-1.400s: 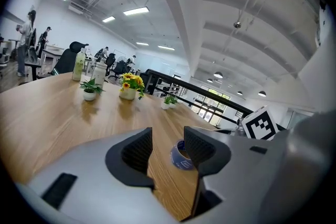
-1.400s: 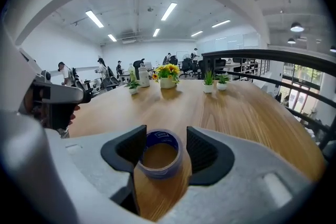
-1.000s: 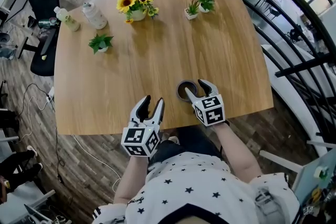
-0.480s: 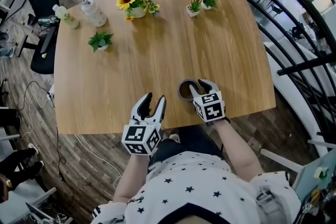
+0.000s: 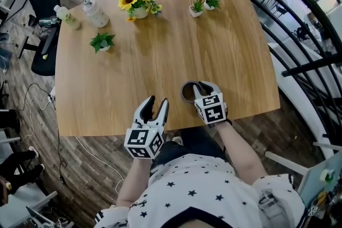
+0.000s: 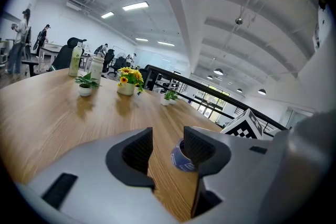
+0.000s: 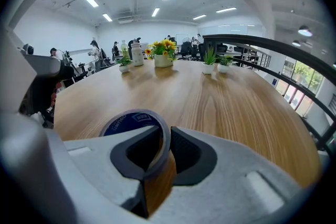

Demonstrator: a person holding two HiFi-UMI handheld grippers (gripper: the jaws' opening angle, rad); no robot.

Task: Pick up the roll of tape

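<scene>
The right tongs are closing on the roll of tape. In the right gripper view one jaw of these tongs reaches inside the ring and the other lies against its outside. The brown wall of the roll is caught between the two dark pads, and its blue inner face shows beyond them. The roll lies flat on the counter, near the edge closest to the person and just ahead of the marker cube on the right tongs.

The left tongs hang beside it at the same edge, apart from the roll, with their jaws spread and only bare wood between them. In the left gripper view the roll shows past the inner jaw of those tongs, partly hidden by it.

Far across the counter stand a pot of sunflowers, a small green plant, two more small plants, and two bottles near the left corner.
</scene>
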